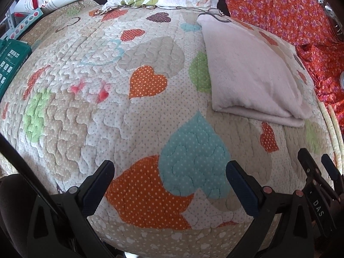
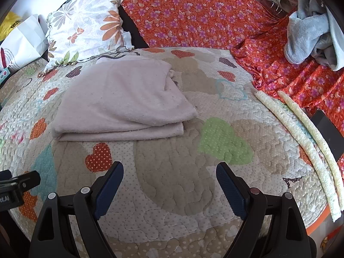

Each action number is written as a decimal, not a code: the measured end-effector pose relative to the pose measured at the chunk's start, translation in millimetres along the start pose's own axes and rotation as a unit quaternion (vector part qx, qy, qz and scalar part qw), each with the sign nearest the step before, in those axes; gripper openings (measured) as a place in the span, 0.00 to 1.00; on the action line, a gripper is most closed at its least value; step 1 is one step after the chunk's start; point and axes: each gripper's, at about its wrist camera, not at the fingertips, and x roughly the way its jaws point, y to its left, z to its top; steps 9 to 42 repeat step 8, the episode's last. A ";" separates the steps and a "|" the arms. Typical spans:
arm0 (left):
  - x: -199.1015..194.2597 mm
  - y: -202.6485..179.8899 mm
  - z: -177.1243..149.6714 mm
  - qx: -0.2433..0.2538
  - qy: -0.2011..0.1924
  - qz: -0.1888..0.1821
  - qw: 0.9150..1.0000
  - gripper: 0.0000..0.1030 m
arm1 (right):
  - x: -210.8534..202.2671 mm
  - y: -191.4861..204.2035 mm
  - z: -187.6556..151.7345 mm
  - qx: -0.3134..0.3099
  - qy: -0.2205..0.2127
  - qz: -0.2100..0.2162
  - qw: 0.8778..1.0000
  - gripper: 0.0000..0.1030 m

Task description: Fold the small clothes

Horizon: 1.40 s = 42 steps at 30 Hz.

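A pale pink fleece garment lies folded into a flat rectangle on the heart-patterned quilt. It also shows in the right wrist view, ahead and left of the right gripper. My left gripper is open and empty, hovering over the quilt, with the garment ahead to its right. My right gripper is open and empty above the quilt, short of the garment's near edge. The right gripper's tips show at the right of the left wrist view.
A floral pillow lies behind the garment. An orange flowered sheet covers the back and right. A grey-blue heap of clothes sits at far right. Two pale foam strips lie along the quilt's right edge. Bags and boxes stand left.
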 end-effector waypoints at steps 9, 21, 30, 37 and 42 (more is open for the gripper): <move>6.5 -4.3 11.9 -0.001 0.005 -0.014 1.000 1.00 | 6.1 0.5 8.7 -0.011 0.019 0.010 1.000 0.88; 6.5 -4.3 11.9 -0.001 0.005 -0.014 1.000 1.00 | 6.1 0.5 8.7 -0.011 0.019 0.010 1.000 0.88; 6.5 -4.3 11.9 -0.001 0.005 -0.014 1.000 1.00 | 6.1 0.5 8.7 -0.011 0.019 0.010 1.000 0.88; 6.5 -4.3 11.9 -0.001 0.005 -0.014 1.000 1.00 | 6.1 0.5 8.7 -0.011 0.019 0.010 1.000 0.88; 6.5 -4.3 11.9 -0.001 0.005 -0.014 1.000 1.00 | 6.1 0.5 8.7 -0.011 0.019 0.010 1.000 0.88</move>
